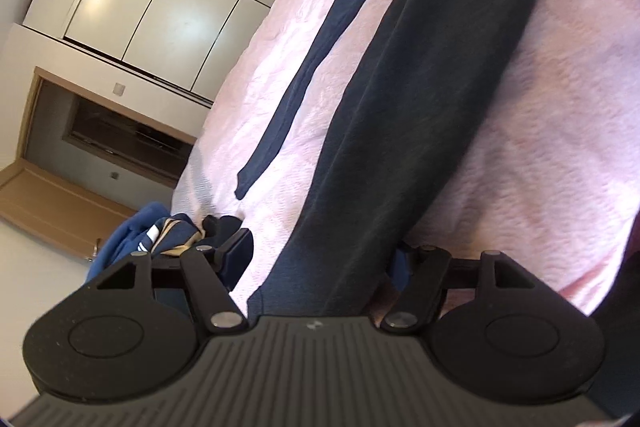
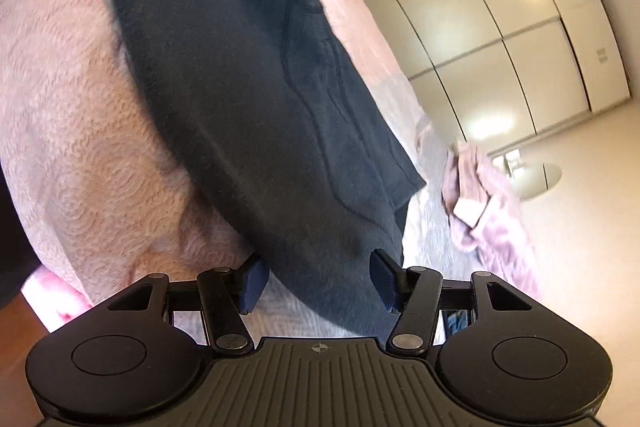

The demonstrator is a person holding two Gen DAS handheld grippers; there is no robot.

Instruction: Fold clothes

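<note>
On the pink bedspread [image 1: 540, 107], stretched lengthwise and running away from both cameras: a dark garment [image 1: 420, 87], with a narrower navy strip [image 1: 304, 75] just beside it, possibly a sleeve or a second leg, hard to say which. Near end of the cloth between the fingers of the left gripper [image 1: 320, 255]; jaws standing wide, a sliver of bedspread showing between one finger [image 1: 236, 251] and the cloth, the other finger mostly hidden behind the fabric, so no real pinch there. Opposite end bunched in the right gripper [image 2: 320, 275]: jaws set moderately apart, cloth filling the gap from pad to pad, apparently clamped on a thick fold.

Looks like the laying-out or first lengthwise fold, early in the task. Off the edge of the bed, a heap of blue clothes [image 1: 128, 239], presumably waiting; farther along the bed, a crumpled pink cloth [image 2: 480, 195].

Next, probably: close the left jaws on the near hem, pull both ends taut and level, then carry one end over to meet the other. Worth watching for the navy strip dragging along.
</note>
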